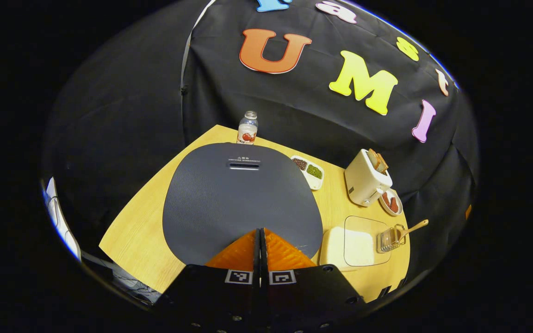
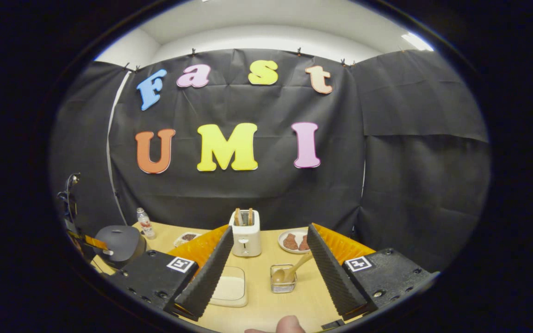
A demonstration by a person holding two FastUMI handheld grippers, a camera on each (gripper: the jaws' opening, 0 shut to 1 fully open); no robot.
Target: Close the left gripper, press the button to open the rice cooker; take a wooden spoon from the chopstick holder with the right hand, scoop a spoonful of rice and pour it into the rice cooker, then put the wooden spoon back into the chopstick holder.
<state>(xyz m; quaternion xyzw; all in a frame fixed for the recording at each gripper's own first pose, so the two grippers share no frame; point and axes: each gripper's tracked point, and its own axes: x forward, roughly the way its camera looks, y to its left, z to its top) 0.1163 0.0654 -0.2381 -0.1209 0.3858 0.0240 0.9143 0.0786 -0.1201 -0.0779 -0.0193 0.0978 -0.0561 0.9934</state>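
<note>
Rice cooker [image 1: 242,199] lid sits down; your left hand-held gripper [image 1: 260,238] is pressed together above it for the button; your right hand-held gripper [image 2: 266,273] is spread toward the wooden spoon [image 2: 294,270].

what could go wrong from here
The left gripper is shut over the closed cooker lid; off the button, it may only push the cooker. The spoon leans in a light wire holder, so the open right gripper could tip it. The rice box sits close by.

No legible text. Rice cooker [image 1: 242,194] lid carries a small printed line with warning triangle, too small to read.
</note>
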